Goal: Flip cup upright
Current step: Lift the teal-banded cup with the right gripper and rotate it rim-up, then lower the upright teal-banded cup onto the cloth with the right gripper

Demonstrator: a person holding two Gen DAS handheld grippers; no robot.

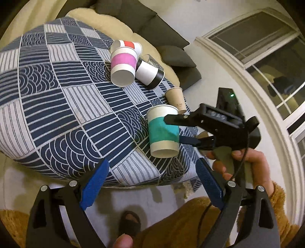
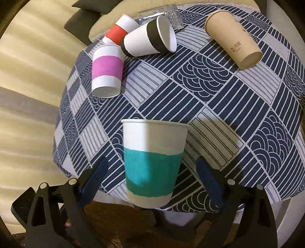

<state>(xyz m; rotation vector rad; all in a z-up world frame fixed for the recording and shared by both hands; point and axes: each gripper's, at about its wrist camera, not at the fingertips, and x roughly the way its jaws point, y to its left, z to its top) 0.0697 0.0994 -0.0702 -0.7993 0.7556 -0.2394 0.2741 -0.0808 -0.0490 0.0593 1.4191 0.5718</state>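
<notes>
A white paper cup with a teal band (image 2: 152,167) stands upright near the table's front edge, rim up. It sits between the blue pads of my right gripper (image 2: 152,183), whose jaws are open with gaps on both sides. In the left wrist view the same cup (image 1: 164,131) shows with the right gripper (image 1: 172,129) around it. My left gripper (image 1: 152,181) is open and empty, hovering over the table's near edge.
A pink-banded cup (image 2: 106,70), a black-banded cup (image 2: 150,38), a red-banded cup (image 2: 119,31) and a brown cup (image 2: 234,36) lie on their sides on the patterned tablecloth (image 2: 209,114). A clear glass (image 2: 169,15) lies behind them. A sofa stands beyond.
</notes>
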